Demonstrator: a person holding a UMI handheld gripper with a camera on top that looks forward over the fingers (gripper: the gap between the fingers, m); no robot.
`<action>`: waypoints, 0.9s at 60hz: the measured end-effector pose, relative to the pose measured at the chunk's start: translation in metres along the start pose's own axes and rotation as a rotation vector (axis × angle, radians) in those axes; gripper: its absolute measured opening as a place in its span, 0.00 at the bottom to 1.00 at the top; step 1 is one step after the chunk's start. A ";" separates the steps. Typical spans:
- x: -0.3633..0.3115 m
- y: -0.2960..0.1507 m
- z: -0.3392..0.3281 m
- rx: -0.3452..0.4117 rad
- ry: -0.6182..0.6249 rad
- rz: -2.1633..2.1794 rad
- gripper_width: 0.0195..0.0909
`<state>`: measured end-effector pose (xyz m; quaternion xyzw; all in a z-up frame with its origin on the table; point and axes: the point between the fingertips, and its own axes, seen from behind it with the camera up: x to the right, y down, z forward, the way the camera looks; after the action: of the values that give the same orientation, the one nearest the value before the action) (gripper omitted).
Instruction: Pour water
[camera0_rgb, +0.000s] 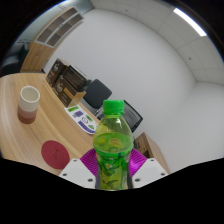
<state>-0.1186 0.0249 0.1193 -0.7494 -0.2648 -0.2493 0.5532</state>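
A green plastic bottle (112, 140) with a green cap stands upright between my fingers, raised above the table. My gripper (112, 162) is shut on the bottle, its magenta pads (134, 158) pressing both sides of the body. A paper cup (30, 102) with a white upper part and dark lower band stands on the wooden table (35, 135), off to the left and beyond the fingers. A round magenta coaster (53, 152) lies on the table just left of the bottle.
Dark office chairs (98, 95) stand behind the table. Some papers or a box (82, 115) lie on the table near the chairs. Wooden shelving (55, 35) lines the far wall on the left.
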 end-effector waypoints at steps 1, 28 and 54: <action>-0.004 -0.006 0.001 0.001 -0.003 -0.037 0.23; -0.094 -0.106 0.012 0.028 -0.001 -0.953 0.23; -0.108 -0.134 0.019 0.040 0.088 -1.370 0.23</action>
<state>-0.2860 0.0633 0.1357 -0.3918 -0.6607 -0.5682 0.2950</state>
